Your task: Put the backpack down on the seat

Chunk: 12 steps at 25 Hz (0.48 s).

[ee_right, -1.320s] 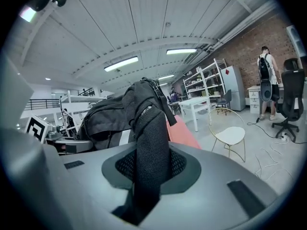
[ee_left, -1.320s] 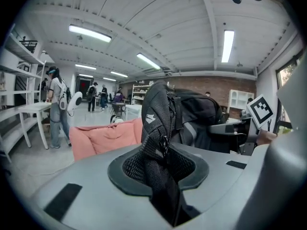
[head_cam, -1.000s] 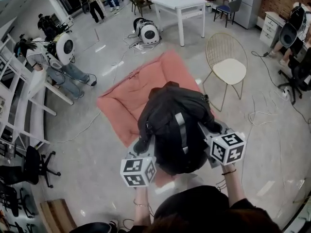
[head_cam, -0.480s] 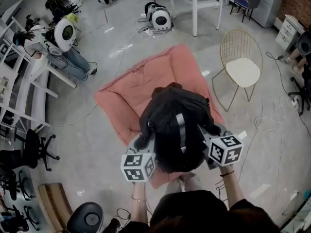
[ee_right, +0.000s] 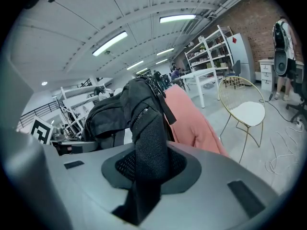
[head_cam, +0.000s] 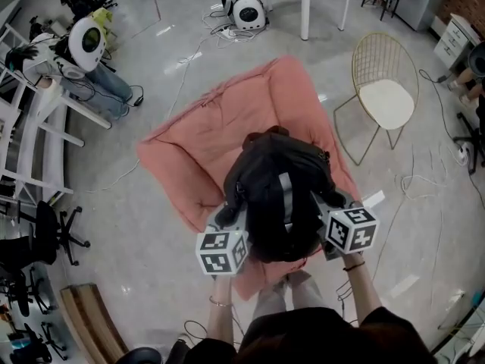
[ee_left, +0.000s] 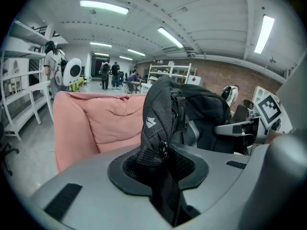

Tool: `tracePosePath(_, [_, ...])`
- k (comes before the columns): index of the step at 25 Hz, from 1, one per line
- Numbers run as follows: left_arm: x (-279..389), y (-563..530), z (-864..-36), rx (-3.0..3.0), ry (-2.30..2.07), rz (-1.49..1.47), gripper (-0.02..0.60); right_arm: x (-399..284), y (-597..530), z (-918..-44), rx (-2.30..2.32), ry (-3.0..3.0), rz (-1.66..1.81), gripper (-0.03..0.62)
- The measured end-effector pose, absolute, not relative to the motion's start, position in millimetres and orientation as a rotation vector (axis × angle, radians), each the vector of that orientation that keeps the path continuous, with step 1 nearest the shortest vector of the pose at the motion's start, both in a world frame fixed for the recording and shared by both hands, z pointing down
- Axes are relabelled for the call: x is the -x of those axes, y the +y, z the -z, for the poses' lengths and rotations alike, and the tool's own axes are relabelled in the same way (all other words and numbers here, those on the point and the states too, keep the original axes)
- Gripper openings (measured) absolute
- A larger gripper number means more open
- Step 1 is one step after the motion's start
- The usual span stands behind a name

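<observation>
A black backpack [head_cam: 276, 188] with a grey stripe hangs between my two grippers, above the near end of a salmon-pink cushioned floor seat [head_cam: 204, 135]. My left gripper [head_cam: 225, 220] is shut on the left mesh shoulder strap [ee_left: 160, 123], which rises out of the jaws toward the bag body [ee_left: 206, 114]. On the other side, my right gripper [head_cam: 333, 201] is shut on the right mesh strap [ee_right: 148, 138]. The seat's backrest [ee_left: 96, 123] shows just beyond the bag in the left gripper view. In the right gripper view, part of the seat [ee_right: 192, 121] shows behind the strap.
A gold wire chair [head_cam: 383, 89] with a white pad stands right of the seat. A white table leg [head_cam: 305, 6] and a round white device [head_cam: 248, 10] are beyond it. Cables [head_cam: 413, 180] trail on the floor at right. White shelving [head_cam: 30, 150] and an office chair [head_cam: 53, 233] line the left.
The view has moved forward, so the pink seat lies nearer and more fully under the backpack. Both grippers keep the same hold on the straps.
</observation>
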<state>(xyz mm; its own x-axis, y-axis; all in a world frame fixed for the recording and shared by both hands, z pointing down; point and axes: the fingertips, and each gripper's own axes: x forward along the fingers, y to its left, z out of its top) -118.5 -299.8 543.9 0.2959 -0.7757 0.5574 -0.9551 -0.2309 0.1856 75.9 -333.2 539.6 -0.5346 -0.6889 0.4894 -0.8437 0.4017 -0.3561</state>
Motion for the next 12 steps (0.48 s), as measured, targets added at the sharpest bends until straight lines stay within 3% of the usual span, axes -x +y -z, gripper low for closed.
tracePosePath(12, [126.8, -346.5, -582.9, -2.047, -1.527, -0.486, 0.101, -66.2, -379.4, -579.7, -1.362, -2.324, -0.874, 0.078])
